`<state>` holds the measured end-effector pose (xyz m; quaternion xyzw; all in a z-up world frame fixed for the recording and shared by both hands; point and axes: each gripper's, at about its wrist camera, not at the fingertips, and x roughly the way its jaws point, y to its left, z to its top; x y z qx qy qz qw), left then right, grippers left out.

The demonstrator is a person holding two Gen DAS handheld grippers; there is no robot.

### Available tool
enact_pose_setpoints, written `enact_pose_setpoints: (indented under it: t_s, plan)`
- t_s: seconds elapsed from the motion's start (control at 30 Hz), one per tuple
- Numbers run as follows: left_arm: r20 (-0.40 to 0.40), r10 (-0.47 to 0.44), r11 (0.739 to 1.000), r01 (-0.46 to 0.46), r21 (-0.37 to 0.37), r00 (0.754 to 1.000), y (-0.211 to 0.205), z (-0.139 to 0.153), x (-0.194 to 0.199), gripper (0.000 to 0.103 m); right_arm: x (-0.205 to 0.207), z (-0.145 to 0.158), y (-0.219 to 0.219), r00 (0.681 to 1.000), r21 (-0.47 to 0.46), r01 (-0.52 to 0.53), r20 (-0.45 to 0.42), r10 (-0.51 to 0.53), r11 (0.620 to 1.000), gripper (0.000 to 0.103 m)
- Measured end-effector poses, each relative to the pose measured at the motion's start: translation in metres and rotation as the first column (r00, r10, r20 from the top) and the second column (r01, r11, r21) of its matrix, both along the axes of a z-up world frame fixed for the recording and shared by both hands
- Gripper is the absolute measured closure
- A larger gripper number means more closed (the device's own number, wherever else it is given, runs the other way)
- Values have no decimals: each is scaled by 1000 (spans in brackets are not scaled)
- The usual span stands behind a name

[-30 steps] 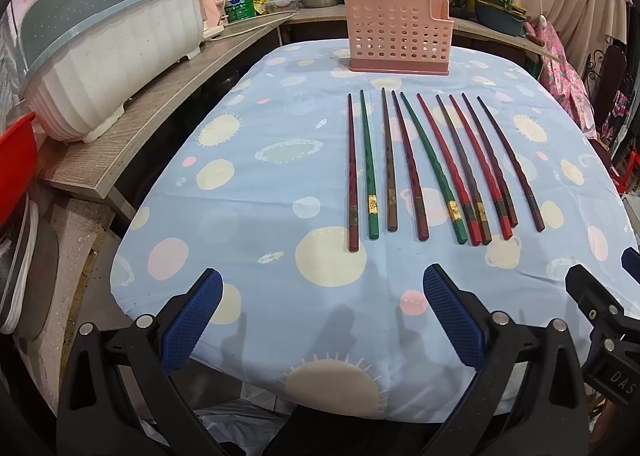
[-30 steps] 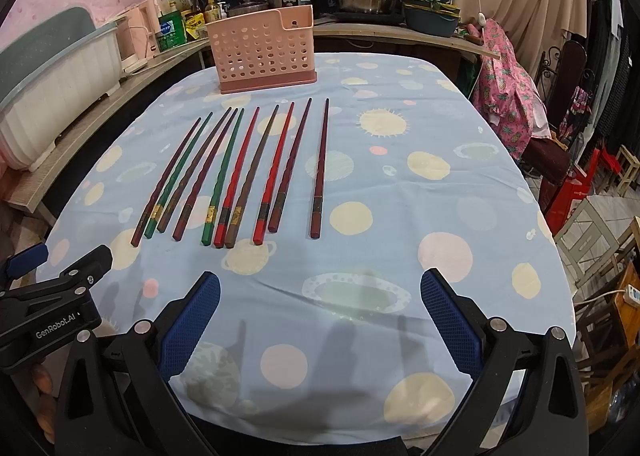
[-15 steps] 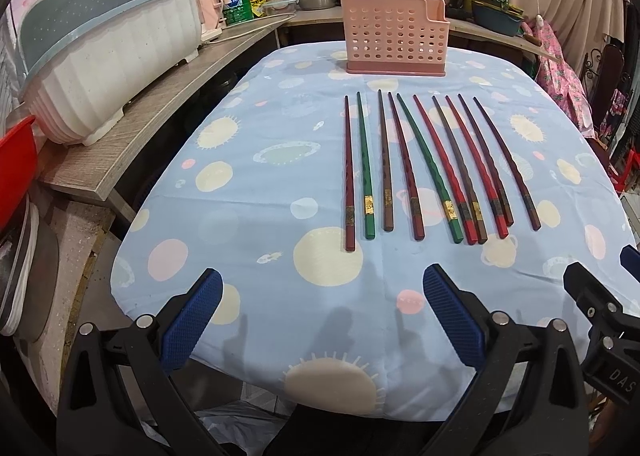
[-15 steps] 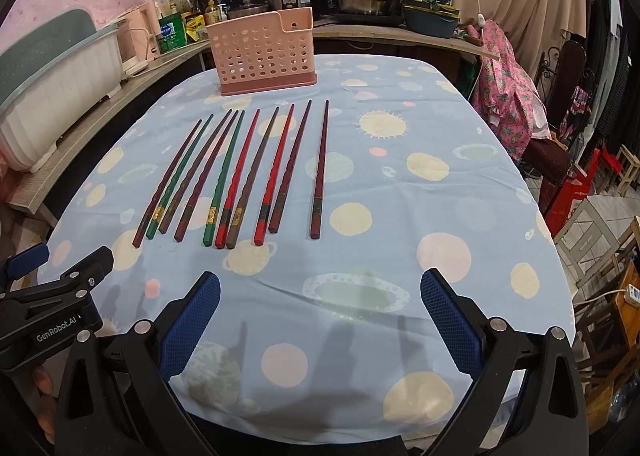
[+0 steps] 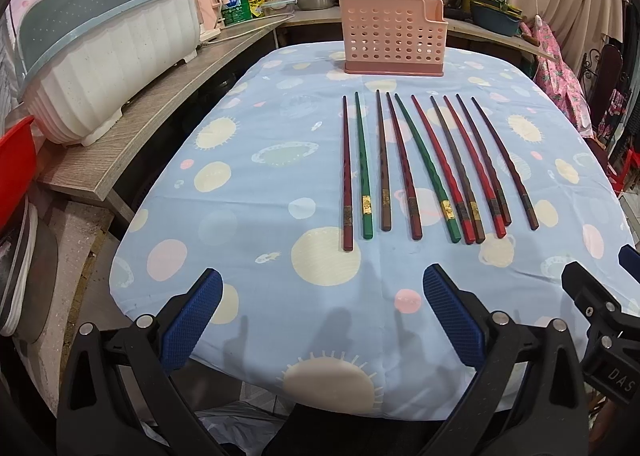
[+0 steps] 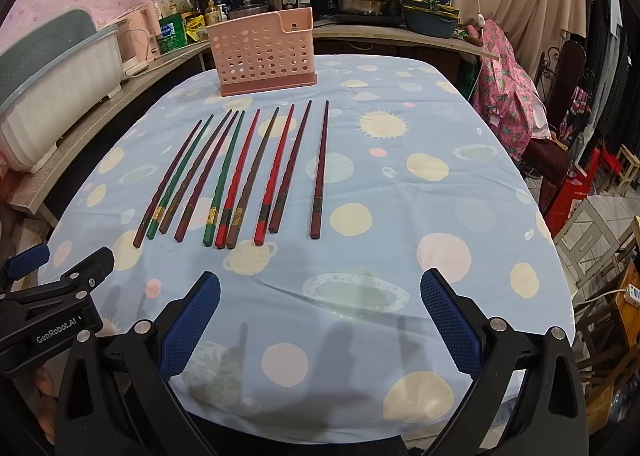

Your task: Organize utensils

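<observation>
Both my left gripper [image 5: 322, 318] and right gripper [image 6: 320, 316] gape wide, empty; chopsticks [image 5: 420, 168] look light, stiff, slick; I'd pinch the thick banded ends, then basket [image 5: 392, 38].

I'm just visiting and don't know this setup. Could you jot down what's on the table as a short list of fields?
Setting: table with a blue spotted cloth
Utensils: ten chopsticks lying side by side in a row, thin tips toward the holder
Colours: two green, the rest red, dark red or brown
Holder: pink perforated basket, upright beyond the row, no chopsticks in it
Left hand-held gripper: open, holding nothing
Right hand-held gripper: open, holding nothing
</observation>
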<state>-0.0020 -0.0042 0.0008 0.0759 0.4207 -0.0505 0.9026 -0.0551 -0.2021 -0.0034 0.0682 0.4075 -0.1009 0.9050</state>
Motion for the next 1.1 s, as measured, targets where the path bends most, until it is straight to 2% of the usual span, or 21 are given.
enact_pose_setpoints:
  t_s: [0.67, 0.87, 1.1]
  plan:
    - [-7, 8, 1000, -8, -7, 1000, 1, 0, 2, 7, 1, 3, 0, 1000, 3, 4, 5, -4, 1000, 7]
    - [-37, 54, 997, -56, -52, 998, 18, -3, 21, 7, 8, 0, -11, 1000, 23, 21, 1, -21, 1000, 7]
    - [-45, 75, 996, -77, -42, 996, 24, -15, 48, 7, 21, -6, -21, 1000, 29, 29, -5, -29, 999, 7]
